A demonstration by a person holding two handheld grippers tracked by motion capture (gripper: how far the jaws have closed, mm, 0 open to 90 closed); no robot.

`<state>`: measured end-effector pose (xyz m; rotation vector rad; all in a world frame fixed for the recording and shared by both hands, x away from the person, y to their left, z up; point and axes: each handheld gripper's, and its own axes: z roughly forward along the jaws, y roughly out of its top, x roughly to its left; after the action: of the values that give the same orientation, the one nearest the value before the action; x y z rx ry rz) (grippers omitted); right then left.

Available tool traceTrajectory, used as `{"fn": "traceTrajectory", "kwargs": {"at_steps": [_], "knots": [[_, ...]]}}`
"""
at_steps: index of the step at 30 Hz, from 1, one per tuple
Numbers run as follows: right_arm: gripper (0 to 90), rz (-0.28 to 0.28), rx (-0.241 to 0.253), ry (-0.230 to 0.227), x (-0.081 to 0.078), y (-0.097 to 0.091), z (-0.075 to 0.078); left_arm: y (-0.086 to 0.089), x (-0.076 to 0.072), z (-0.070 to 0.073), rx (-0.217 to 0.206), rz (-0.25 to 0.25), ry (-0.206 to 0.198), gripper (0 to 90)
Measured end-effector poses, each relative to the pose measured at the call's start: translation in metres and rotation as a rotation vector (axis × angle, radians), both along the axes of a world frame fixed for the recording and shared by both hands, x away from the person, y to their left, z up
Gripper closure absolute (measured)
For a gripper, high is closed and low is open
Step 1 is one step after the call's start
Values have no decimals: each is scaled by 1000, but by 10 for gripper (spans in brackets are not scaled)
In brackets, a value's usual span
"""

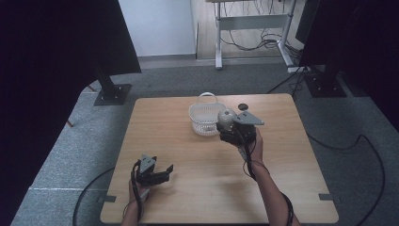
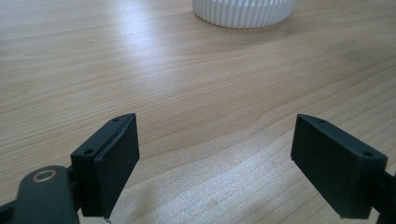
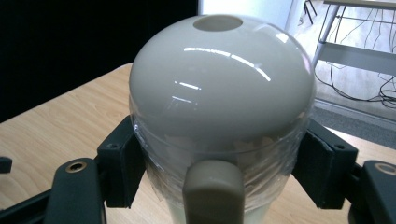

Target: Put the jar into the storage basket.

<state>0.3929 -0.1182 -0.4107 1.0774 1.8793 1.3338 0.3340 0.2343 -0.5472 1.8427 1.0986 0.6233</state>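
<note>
High view: overhead, facing fwd/down on table (image 1: 207, 179). Left gripper view: low, close over tabletop, facing basket (image 2: 243, 11). Right gripper view: very close behind jar (image 3: 219, 93). Shared: tabletop.

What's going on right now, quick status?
Right gripper shut on dome jar, held above table beside basket. Left gripper open, empty, low over table. Nothing between jar and basket.
</note>
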Motion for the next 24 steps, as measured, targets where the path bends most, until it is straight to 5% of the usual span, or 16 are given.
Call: {"fn": "traceTrajectory", "kwargs": {"at_steps": [24], "knots": [[265,14,6,-19,33,13,19,2,1,0,-17,-1,1,151]]}}
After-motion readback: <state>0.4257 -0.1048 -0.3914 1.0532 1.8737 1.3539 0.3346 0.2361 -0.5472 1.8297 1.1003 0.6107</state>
